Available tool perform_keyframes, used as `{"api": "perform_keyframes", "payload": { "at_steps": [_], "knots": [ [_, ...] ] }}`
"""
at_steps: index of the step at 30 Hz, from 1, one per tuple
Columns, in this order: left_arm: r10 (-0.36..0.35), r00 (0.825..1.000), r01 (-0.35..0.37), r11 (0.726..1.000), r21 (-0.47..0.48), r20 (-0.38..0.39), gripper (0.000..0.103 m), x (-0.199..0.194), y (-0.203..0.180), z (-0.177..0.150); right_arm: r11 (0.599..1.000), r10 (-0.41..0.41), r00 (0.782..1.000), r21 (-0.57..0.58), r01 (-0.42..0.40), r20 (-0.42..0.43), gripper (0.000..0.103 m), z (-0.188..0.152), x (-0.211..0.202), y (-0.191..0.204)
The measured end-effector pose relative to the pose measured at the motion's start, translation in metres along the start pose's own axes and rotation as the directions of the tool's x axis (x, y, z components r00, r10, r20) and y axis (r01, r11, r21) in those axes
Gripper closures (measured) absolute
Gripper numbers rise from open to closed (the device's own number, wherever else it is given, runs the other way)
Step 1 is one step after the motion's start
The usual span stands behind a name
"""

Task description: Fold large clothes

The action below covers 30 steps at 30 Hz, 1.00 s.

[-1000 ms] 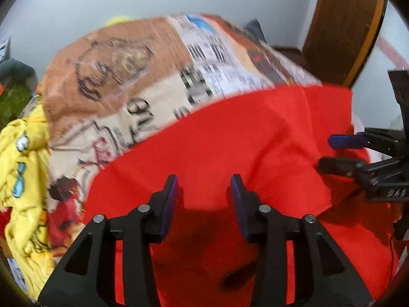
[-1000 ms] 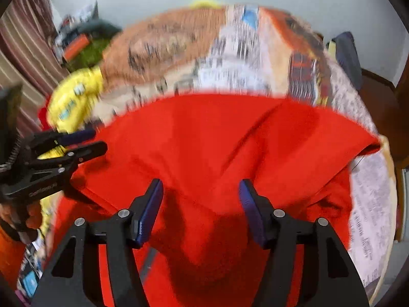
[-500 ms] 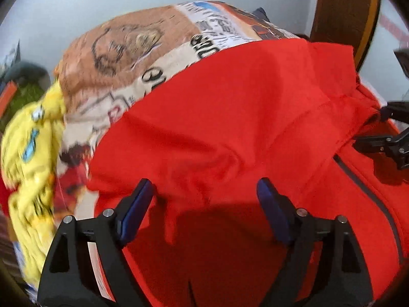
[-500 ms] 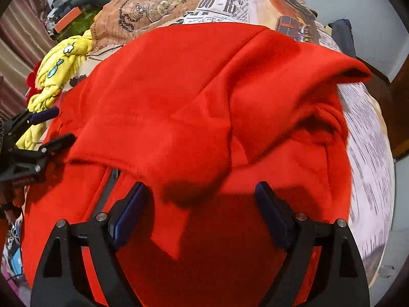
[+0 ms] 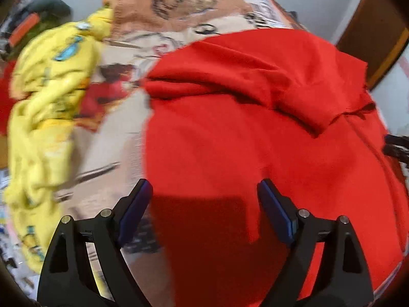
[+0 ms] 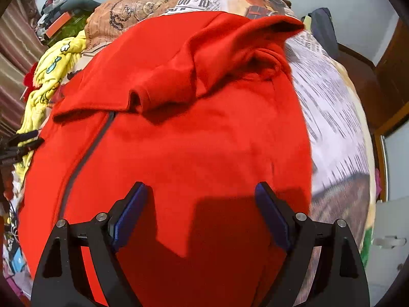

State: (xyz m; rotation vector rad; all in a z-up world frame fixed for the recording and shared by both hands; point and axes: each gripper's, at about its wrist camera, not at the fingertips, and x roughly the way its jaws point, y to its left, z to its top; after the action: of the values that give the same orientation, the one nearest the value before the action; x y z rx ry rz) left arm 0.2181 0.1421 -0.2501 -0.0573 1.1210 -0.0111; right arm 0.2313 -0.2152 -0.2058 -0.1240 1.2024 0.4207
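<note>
A red zip jacket (image 6: 204, 138) lies spread on the bed, its grey zipper (image 6: 87, 153) running down the left side. Its upper part and a sleeve are folded over the body, the cuff (image 6: 140, 97) lying in the middle. My right gripper (image 6: 199, 192) hovers open over the jacket's near right part with nothing between its pads. My left gripper (image 5: 204, 192) is open above the jacket's (image 5: 255, 140) near left edge, also holding nothing. Each gripper shows at the other view's edge: right gripper (image 5: 395, 147), left gripper (image 6: 23, 143).
The printed bed cover (image 5: 179, 7) shows beyond and beside the jacket, also bed cover (image 6: 332, 102). A crumpled yellow garment (image 5: 48, 97) lies left of the jacket. A dark garment (image 6: 322, 28) hangs at the far right; a brown door (image 5: 378, 33) stands behind.
Both grippers opened and let go of the red fabric, which now lies folded over the jacket. Both drew back toward the near edge, the left one shifting left.
</note>
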Motion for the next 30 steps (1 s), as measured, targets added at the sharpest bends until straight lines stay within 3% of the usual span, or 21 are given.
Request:
{"api": "perform_keyframes", "payload": {
  "at_steps": [5, 13, 20, 24, 30],
  "knots": [
    [0.076, 0.997, -0.076, 0.997, 0.011, 0.015, 0.017, -0.024, 0.018, -0.014, 0.998, -0.053, 0.998, 0.020, 0.053, 0.026, 0.019, -0.009, -0.016, -0.002],
    [0.064, 0.997, -0.062, 0.997, -0.038, 0.051, 0.017, -0.065, 0.043, -0.038, 0.991, -0.081, 0.991, 0.113, 0.069, 0.104, 0.019, -0.031, -0.046, -0.020],
    [-0.029, 0.999, 0.026, 0.994, -0.110, -0.032, 0.017, -0.053, 0.049, -0.067, 0.970, -0.076, 0.995, 0.235, 0.059, 0.065, 0.019, -0.066, -0.048, -0.041],
    [-0.117, 0.988, 0.104, 0.986, -0.133, -0.096, 0.017, -0.038, 0.043, -0.082, 0.963, -0.035, 0.998, 0.269, 0.021, 0.048, 0.019, -0.083, -0.047, -0.049],
    [-0.178, 0.973, 0.156, 0.977, -0.145, -0.150, 0.017, -0.015, 0.027, -0.093, 0.967, -0.007, 0.998, 0.255, -0.010, 0.068, 0.018, -0.092, -0.049, -0.048]
  ]
}}
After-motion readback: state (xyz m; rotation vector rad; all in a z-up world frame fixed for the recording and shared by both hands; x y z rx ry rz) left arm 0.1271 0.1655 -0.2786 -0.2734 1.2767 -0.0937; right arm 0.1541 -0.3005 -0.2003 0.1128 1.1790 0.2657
